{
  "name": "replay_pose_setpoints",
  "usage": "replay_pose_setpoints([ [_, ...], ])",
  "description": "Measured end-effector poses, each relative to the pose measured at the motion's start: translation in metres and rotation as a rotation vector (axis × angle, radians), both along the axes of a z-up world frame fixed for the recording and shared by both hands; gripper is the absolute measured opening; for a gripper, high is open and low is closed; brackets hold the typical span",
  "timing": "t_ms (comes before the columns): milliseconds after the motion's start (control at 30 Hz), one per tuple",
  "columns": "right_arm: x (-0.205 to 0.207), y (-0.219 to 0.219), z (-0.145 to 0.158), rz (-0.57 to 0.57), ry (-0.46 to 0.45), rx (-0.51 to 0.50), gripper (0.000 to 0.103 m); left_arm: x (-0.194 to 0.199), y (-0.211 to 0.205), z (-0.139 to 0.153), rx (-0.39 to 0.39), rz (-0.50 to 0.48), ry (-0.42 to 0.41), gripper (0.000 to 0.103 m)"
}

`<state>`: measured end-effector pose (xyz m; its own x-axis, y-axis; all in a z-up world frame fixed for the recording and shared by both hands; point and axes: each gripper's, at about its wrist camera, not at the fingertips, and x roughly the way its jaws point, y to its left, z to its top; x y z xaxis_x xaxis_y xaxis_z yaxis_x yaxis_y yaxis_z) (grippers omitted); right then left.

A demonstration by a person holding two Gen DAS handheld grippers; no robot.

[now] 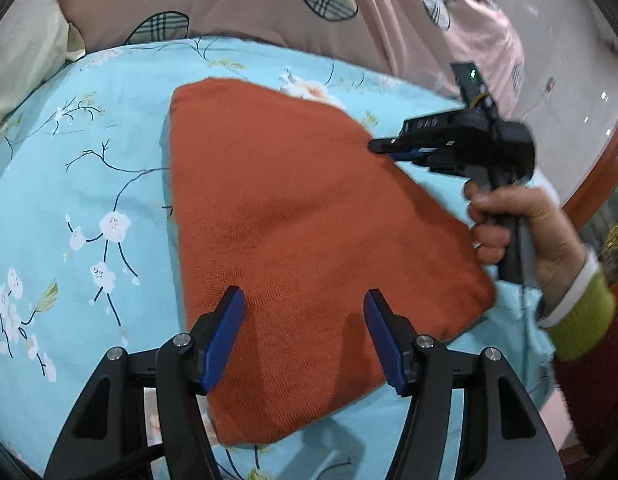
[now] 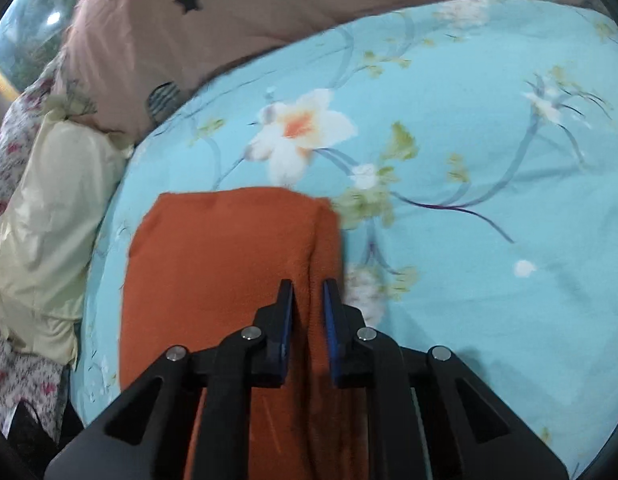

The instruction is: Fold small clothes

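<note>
lying folded on the bed (image 1: 89,168), orange cloth (image 1: 293,232) running lengthwise away from left gripper (image 1: 304,300), hovering wide open, holding nothing. right gripper (image 2: 308,284) pinching its right edge, narrowly parted.

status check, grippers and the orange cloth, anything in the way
Left gripper open, hovering over orange cloth. Right gripper nearly shut at cloth's edge, grip unclear. Cloth folded flat on blue floral sheet. Nothing in the way.

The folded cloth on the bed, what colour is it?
The folded cloth is a plain rust orange, with no pattern. It shows best in the left wrist view.
</note>
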<state>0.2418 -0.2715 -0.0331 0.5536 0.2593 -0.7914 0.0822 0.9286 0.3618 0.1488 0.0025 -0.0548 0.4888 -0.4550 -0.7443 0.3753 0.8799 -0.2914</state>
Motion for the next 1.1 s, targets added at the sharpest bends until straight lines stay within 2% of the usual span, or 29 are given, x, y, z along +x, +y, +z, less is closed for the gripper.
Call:
replay_pose_setpoints([
  [67,-0.007,-0.001,0.007,-0.011,-0.007,0.0,0.022,-0.004,-0.002,0.007,0.021,0.012,-0.013,0.06],
  [133,-0.023,0.004,0.024,0.0,-0.06,-0.002,0.023,-0.012,0.003,0.02,-0.033,0.004,-0.024,0.061],
  [200,-0.048,0.019,0.041,0.068,-0.129,0.065,0.025,-0.015,0.008,0.026,-0.093,-0.014,-0.016,0.061],
  [233,-0.056,0.025,0.042,0.114,-0.135,0.093,0.028,-0.014,0.01,0.024,-0.11,-0.022,-0.002,0.061],
  [300,-0.07,0.04,0.031,0.182,-0.092,0.107,0.035,-0.01,0.01,0.01,-0.085,-0.01,0.042,0.06],
  [333,-0.073,0.043,0.021,0.172,-0.057,0.074,0.035,-0.007,0.01,-0.003,-0.065,0.0,0.073,0.057],
  [367,-0.076,0.04,0.006,0.135,-0.01,0.004,0.034,-0.005,0.011,-0.012,-0.059,0.002,0.09,0.05],
  [400,-0.077,0.034,-0.006,0.113,0.005,-0.006,0.029,-0.007,0.011,-0.019,-0.048,0.01,0.092,0.045],
  [433,-0.079,0.027,-0.013,0.101,0.001,0.019,0.025,-0.008,0.01,-0.019,-0.036,0.015,0.085,0.045],
  [467,-0.081,0.018,-0.016,0.084,-0.012,0.048,0.016,-0.01,0.008,-0.017,-0.023,0.017,0.078,0.045],
  [533,-0.085,0.014,-0.011,0.077,-0.012,0.062,0.014,-0.014,0.006,-0.011,0.004,0.034,0.072,0.045],
  [667,-0.119,0.024,0.019,0.112,-0.065,0.017,0.022,-0.025,0.015,0.003,-0.004,0.084,0.048,0.045],
  [733,-0.137,0.028,0.022,0.13,-0.085,0.022,0.032,-0.029,0.018,0.0,0.021,0.112,0.058,0.045],
  [800,-0.153,0.032,0.011,0.135,-0.063,-0.049,0.035,-0.028,0.015,-0.011,0.067,0.133,0.086,0.045],
  [867,-0.157,0.032,-0.012,0.137,-0.016,-0.11,0.034,-0.029,0.011,-0.017,0.089,0.153,0.088,0.045],
  [933,-0.165,0.032,-0.012,0.137,-0.063,-0.123,0.034,-0.031,0.007,-0.012,0.106,0.162,0.071,0.045],
  [1033,-0.168,0.04,-0.004,0.131,-0.066,-0.137,0.035,-0.039,0.011,-0.004,0.091,0.181,0.06,0.047],
  [1100,-0.177,0.041,0.004,0.138,-0.076,-0.115,0.036,-0.05,0.017,0.002,0.101,0.207,0.047,0.062],
])
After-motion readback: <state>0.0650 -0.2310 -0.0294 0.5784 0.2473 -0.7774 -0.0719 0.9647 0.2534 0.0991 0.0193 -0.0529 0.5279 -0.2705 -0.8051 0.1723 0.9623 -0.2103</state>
